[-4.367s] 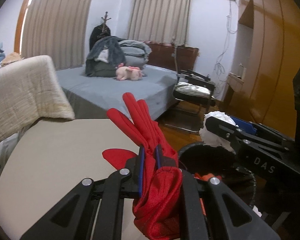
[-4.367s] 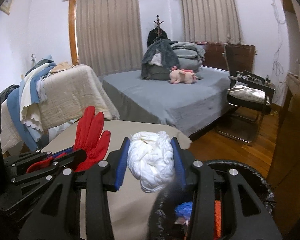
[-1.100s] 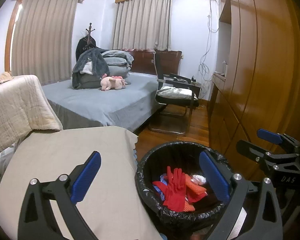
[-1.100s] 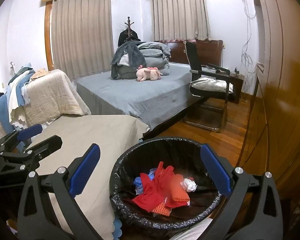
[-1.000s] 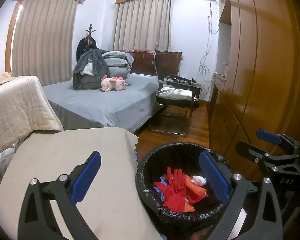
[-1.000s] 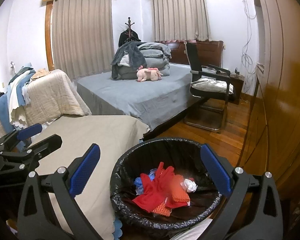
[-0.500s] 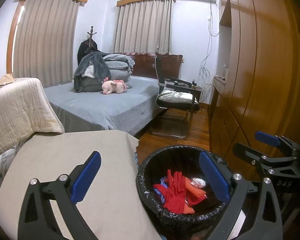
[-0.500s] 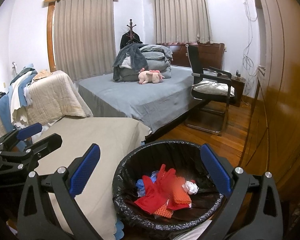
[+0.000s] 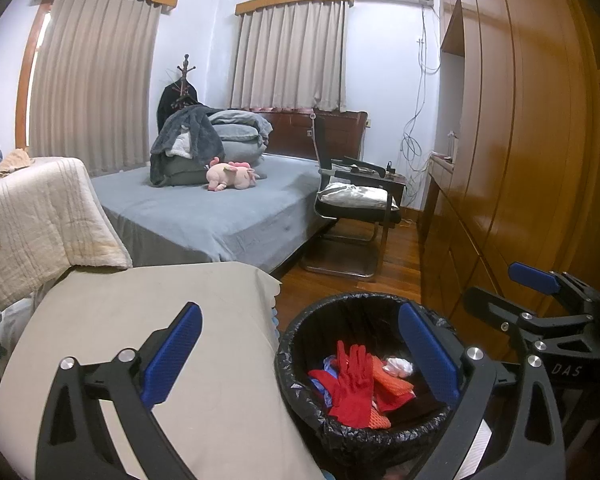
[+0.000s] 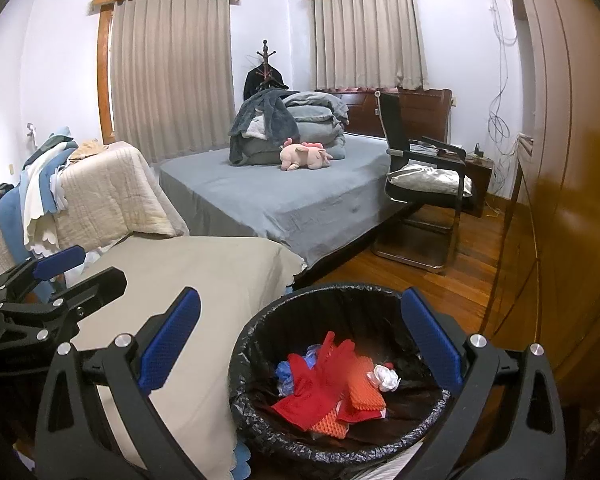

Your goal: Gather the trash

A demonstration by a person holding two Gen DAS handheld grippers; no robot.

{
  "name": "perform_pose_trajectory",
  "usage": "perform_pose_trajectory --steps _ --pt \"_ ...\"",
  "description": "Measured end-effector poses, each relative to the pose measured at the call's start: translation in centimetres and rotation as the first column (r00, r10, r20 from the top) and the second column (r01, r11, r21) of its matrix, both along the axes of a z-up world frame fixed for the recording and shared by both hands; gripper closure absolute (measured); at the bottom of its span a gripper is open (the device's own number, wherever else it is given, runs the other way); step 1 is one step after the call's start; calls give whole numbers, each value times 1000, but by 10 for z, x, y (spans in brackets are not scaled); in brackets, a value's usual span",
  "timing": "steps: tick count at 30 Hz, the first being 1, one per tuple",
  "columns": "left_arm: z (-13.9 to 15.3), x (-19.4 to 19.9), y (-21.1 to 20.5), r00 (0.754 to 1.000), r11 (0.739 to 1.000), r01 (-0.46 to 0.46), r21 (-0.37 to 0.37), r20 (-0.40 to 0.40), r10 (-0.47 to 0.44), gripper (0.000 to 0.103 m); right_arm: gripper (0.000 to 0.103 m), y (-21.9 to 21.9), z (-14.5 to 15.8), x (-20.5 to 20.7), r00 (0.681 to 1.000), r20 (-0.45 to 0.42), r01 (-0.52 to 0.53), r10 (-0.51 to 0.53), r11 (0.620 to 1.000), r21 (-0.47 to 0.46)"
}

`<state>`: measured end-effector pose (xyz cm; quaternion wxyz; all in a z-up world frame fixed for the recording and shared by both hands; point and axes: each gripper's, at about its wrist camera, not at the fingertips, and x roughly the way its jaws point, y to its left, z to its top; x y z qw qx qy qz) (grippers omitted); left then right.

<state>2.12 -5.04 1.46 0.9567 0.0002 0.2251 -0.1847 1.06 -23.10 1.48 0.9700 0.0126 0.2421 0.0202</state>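
I had both grippers spread wide and empty: the left gripper (image 9: 300,354) and the right gripper (image 10: 300,344) hung over the bin (image 10: 260,344), the right one nearer its middle. The trash lay below and ahead in the bin: a red glove (image 10: 314,388), long axis pointing away, and a white wad (image 10: 386,378). The tabletop (image 9: 140,320) to the left looked bare (nothing stood in the way).

Table, floor and bed

We see a table (image 9: 112,320) under a beige cloth (image 10: 220,280), a bin (image 10: 340,304) standing on the wooden floor (image 10: 452,292) just beside its edge, and a bed (image 9: 220,216) carrying folded bedding (image 9: 224,136) and a pink plush toy (image 9: 230,174).
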Motion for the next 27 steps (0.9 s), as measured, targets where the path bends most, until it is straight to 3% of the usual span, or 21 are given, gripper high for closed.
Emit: perform_pose_trajectory --steps 27 --pt "1 0 2 1000 1000 -1 0 2 1 6 5 2 -2 -1 1000 2 0 0 1000 0"
